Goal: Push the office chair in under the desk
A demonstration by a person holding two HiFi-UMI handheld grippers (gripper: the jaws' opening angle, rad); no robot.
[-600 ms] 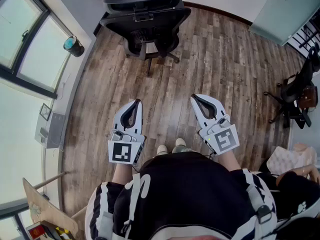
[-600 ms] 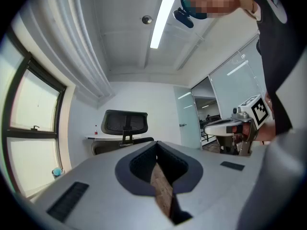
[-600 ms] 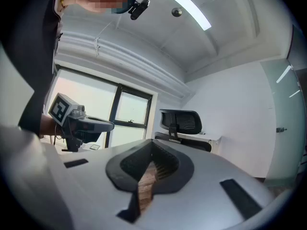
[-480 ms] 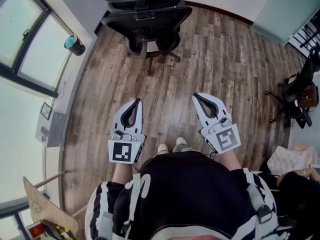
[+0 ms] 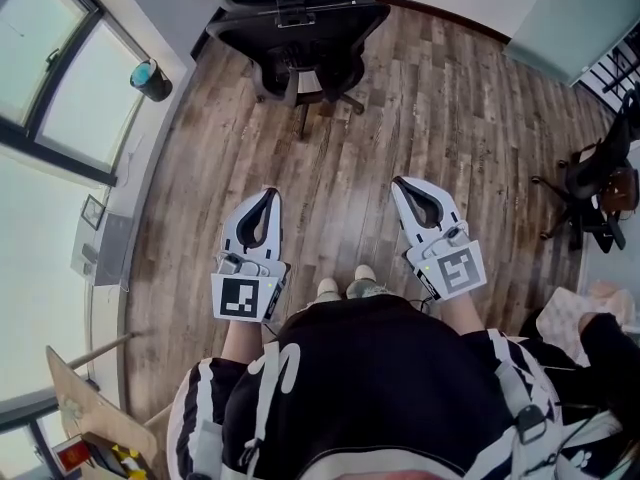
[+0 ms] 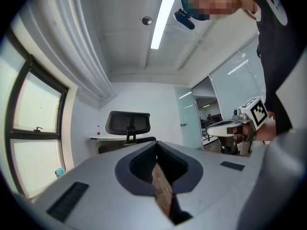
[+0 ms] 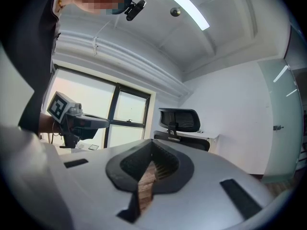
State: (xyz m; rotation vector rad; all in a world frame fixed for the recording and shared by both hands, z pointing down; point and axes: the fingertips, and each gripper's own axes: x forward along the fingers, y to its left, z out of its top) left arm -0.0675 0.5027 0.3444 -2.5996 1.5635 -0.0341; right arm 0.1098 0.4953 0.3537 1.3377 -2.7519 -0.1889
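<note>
Head view: left gripper and right gripper both pressed shut, empty, level above the floor. The office chair sits well ahead, back toward us, at the desk. It likely rolls easy but swivels, so push the stiff backrest rim evenly.

Office chair nearer the head view's top edge.
</note>
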